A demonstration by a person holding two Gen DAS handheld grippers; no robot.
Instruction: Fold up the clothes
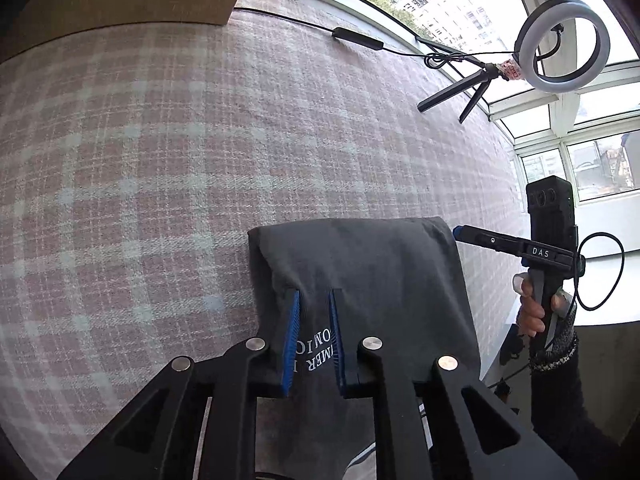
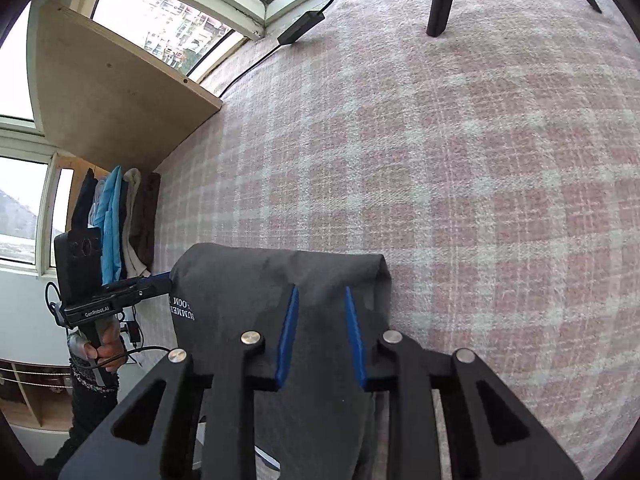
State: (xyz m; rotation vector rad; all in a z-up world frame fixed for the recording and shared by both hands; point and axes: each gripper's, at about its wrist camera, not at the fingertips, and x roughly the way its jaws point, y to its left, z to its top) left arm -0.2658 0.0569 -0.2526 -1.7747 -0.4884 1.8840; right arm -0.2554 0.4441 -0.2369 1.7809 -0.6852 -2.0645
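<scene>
Currently folded, dark grey garment [image 1: 356, 264] flat on pink plaid table [image 1: 160, 160], directly beneath both tools. Left tool [image 1: 314, 300] slightly parted over white lettering, seemingly pinching no cloth. Right tool [image 2: 320, 296] wider apart above far folded edge, apparently gripping nothing, though contact unclear.

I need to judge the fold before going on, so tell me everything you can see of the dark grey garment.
The dark grey garment looks like soft, matte knit cloth with white printed lettering, partly readable, near its left side. It lies on the pink plaid cover, doubled over, with a smooth rounded fold along its far edge and few wrinkles. Its near part runs toward the cameras under both tools. The left hand-held gripper and right hand-held gripper stand over it with jaws apart, the cloth showing flat between the blue pads.
</scene>
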